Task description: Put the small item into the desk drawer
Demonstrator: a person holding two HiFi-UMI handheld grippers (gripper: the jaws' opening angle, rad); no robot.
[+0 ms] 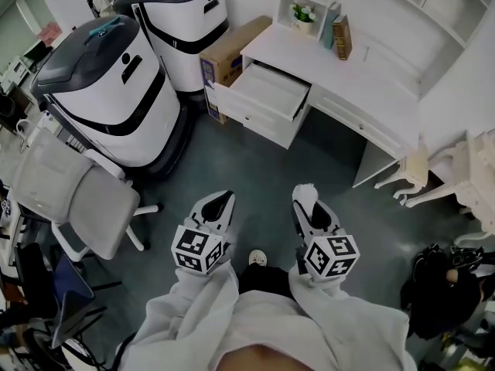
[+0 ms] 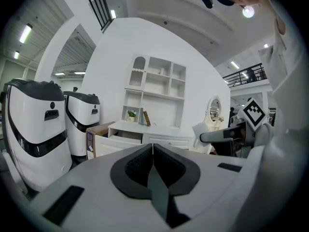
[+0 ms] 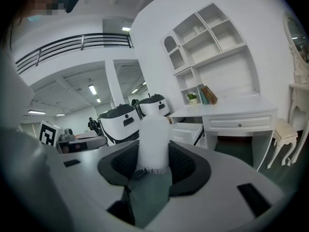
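White-and-black machines (image 1: 116, 91) and a swivel chair (image 1: 73, 192) crowd the left side. A drift that way would knock the left gripper (image 1: 220, 205), whose fingers are pressed together on nothing. Ahead, the desk drawer (image 1: 271, 90) stands pulled out from the white surface (image 1: 348, 76), well apart from both grippers, with bare dark floor (image 1: 255, 168) between (the widest lane here). Its front edge and the cardboard box (image 1: 232, 49) just beside it are what a reach could catch on. The right gripper (image 1: 309, 207) has its fingers clamped on the small item (image 3: 153, 139), a white fuzzy roll standing up between them. It rises well above the pads, so I judge that a bump on the drawer rim or a slackened squeeze could tip it onto the floor short of the drawer. Further right, a pale stool (image 1: 414, 168) narrows the room beside the desk.
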